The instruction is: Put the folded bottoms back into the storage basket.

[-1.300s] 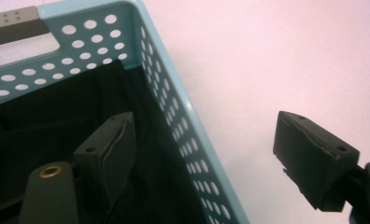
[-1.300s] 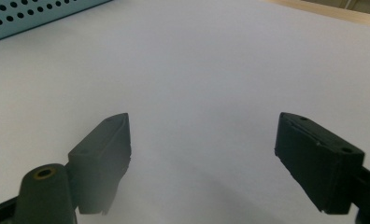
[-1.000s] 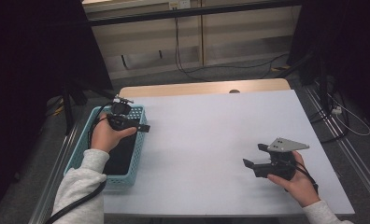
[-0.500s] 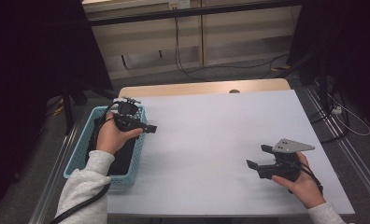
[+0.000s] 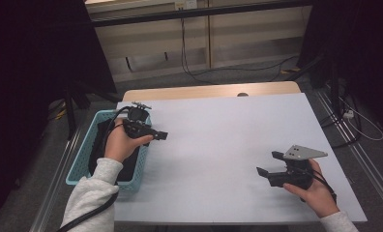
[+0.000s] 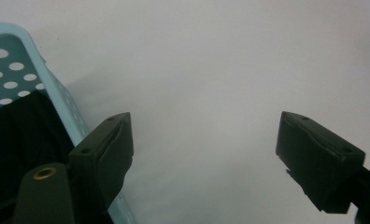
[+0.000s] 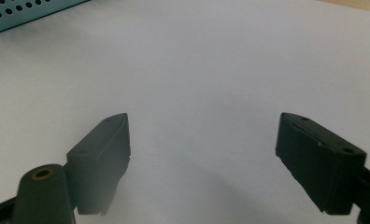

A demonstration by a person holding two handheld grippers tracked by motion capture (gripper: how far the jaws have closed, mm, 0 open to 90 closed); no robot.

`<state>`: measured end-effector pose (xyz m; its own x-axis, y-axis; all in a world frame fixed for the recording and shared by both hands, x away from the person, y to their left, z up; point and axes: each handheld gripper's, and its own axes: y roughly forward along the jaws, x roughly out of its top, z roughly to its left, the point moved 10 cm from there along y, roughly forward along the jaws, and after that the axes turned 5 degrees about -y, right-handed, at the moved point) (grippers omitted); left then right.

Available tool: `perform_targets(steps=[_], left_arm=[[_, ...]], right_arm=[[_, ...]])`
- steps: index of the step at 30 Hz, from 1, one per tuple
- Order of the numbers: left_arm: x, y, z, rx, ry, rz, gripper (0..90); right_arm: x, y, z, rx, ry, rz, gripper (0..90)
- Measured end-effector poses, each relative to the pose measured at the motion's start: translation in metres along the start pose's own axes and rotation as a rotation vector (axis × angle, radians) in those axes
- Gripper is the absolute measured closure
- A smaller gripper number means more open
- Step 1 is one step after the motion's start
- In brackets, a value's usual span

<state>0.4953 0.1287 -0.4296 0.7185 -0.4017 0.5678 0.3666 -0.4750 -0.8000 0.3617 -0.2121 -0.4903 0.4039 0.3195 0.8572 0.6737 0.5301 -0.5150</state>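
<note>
We found both jaw sets wide apart, empty: L gripper over basket rim w/ dark cloth inside, R gripper well away; advised lowering L squarely onto cloth.

perforated plastic basket, matt table

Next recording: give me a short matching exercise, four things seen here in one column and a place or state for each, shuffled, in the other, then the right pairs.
Things:
1. left gripper
2. right gripper
3. blue basket
4. dark cloth

Places or states:
A. lies inside the basket
B. open, at the table's near right part
C. stands at the table's left edge
D. open, by the basket's rim, over the white table

Pairs: 1-D, 2-B, 3-C, 4-A
</note>
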Motion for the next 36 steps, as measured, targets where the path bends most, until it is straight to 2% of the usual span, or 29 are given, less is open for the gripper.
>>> perform_targets(steps=[4,7,11,14,18,23,26,31,33,36], left_arm=[[-0.001,0.001,-0.003,-0.001,0.008,0.002,18.9],[-0.001,0.002,-0.008,-0.017,0.009,-0.002,18.9],[-0.002,0.004,-0.012,-0.007,0.024,-0.002,18.8],[-0.003,0.006,-0.017,-0.026,0.025,-0.004,18.7],[-0.005,0.009,-0.021,-0.023,0.046,0.003,18.4],[-0.005,0.009,-0.036,-0.051,0.064,-0.015,17.4],[-0.005,0.009,-0.041,-0.054,0.083,-0.014,17.3],[-0.009,0.011,-0.049,-0.069,0.094,-0.015,16.8],[-0.011,0.014,-0.052,-0.077,0.087,-0.024,16.7],[-0.017,0.017,-0.056,-0.091,0.093,-0.012,16.4]], right_arm=[[-0.002,-0.002,0.000,0.001,0.003,0.003,17.0],[-0.003,-0.003,0.000,0.002,0.002,0.003,16.6],[-0.003,-0.004,-0.001,-0.004,0.004,0.005,16.4],[-0.004,-0.005,-0.001,0.000,0.002,0.005,16.4],[-0.004,-0.005,0.001,0.005,0.000,0.007,16.3],[-0.005,-0.007,0.001,0.009,0.006,0.003,16.3],[-0.005,-0.008,0.001,0.009,0.003,0.003,16.3],[-0.006,-0.009,0.002,0.010,0.006,0.004,16.3],[-0.007,-0.009,0.002,0.013,0.009,0.004,16.2],[-0.007,-0.010,0.003,0.015,0.008,0.004,16.3]])
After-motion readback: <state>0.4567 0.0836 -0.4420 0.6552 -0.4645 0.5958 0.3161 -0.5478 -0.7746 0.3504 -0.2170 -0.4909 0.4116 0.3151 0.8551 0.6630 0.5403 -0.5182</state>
